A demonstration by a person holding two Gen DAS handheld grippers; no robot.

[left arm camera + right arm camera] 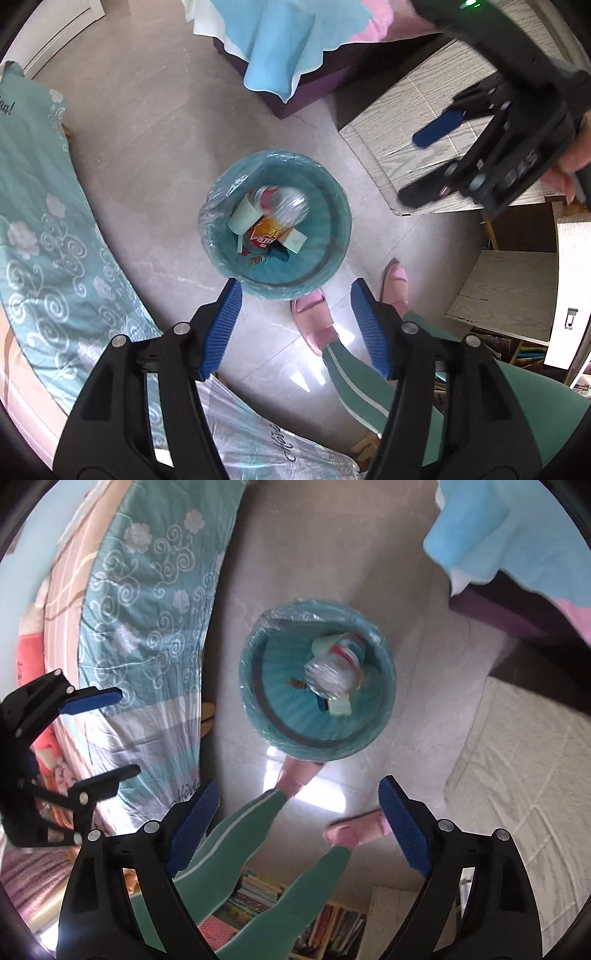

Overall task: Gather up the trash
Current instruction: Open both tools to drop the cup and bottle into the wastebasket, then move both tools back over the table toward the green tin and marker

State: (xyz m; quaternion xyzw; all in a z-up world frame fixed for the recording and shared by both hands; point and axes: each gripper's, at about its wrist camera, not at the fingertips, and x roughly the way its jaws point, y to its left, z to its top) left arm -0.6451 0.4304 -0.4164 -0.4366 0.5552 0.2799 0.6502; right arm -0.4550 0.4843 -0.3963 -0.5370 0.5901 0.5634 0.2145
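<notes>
Both my grippers hang empty, jaws spread: left gripper (295, 325) at lower centre, right gripper (299, 834) likewise. Directly ahead of each, on the floor, stands the round teal trash bin (334, 236), lined with clear crinkly film. Inside lie a paper cup (243, 218), a clear ribbed plastic bottle (332, 672) and an orange wrapper (264, 236).
</notes>
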